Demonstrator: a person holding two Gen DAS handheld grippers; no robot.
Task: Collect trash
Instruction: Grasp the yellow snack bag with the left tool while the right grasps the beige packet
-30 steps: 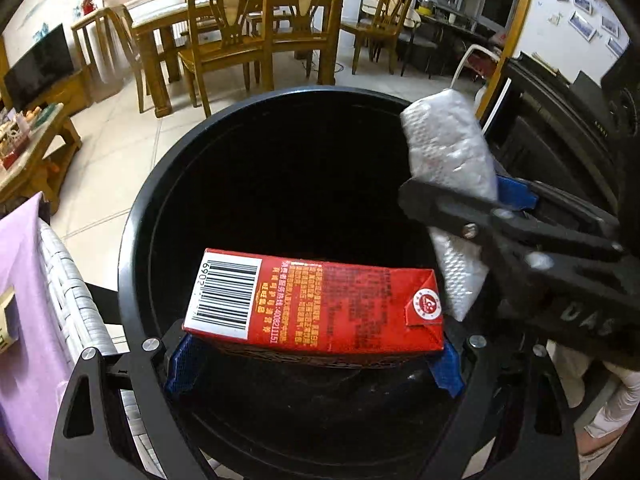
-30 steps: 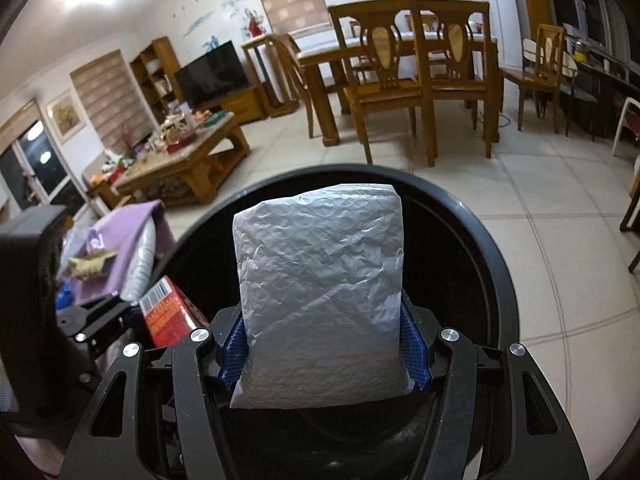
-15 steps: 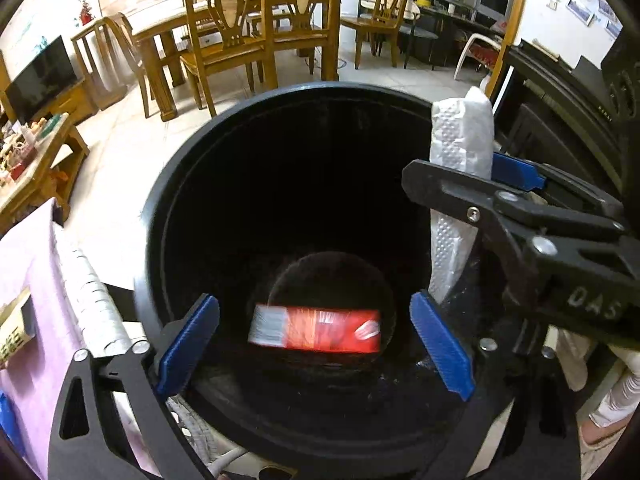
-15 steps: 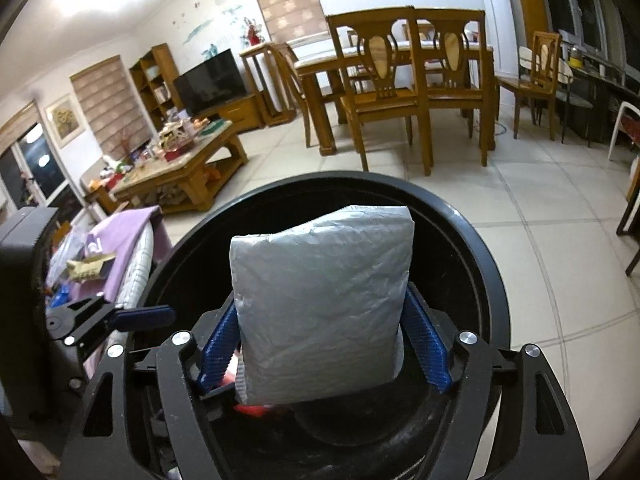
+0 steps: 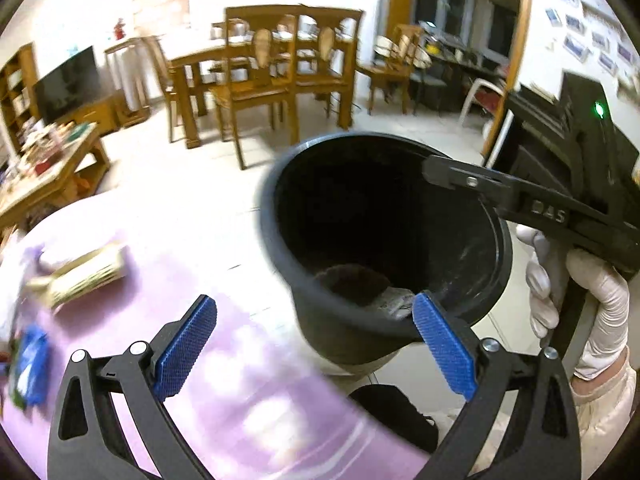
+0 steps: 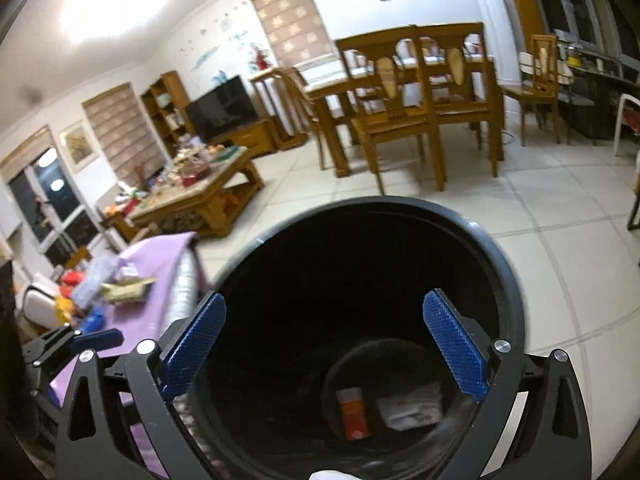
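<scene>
A black trash bin [image 6: 504,264] stands on the floor beside a surface with a purple cloth [image 5: 248,380]. The red carton [image 6: 353,412] and the silver bubble mailer [image 6: 412,406] lie at the bin's bottom. My right gripper [image 6: 325,346] is open and empty above the bin mouth. My left gripper [image 5: 316,350] is open and empty, over the purple cloth left of the bin [image 5: 280,216]. A tan wrapper [image 5: 80,276] and a blue packet [image 5: 30,368] lie on the cloth. The right gripper's body shows in the left wrist view [image 5: 532,204], over the bin's far rim.
A coffee table [image 6: 196,196] with clutter stands to the left. A wooden dining table and chairs [image 6: 420,96] stand beyond the bin on the tiled floor [image 6: 560,208]. More wrappers [image 6: 124,288] lie on the purple cloth [image 6: 160,264].
Both grippers opened: the red carton dropped into the bin first, then the silver mailer. My left gripper has swung left, off the bin and over the purple cloth.
</scene>
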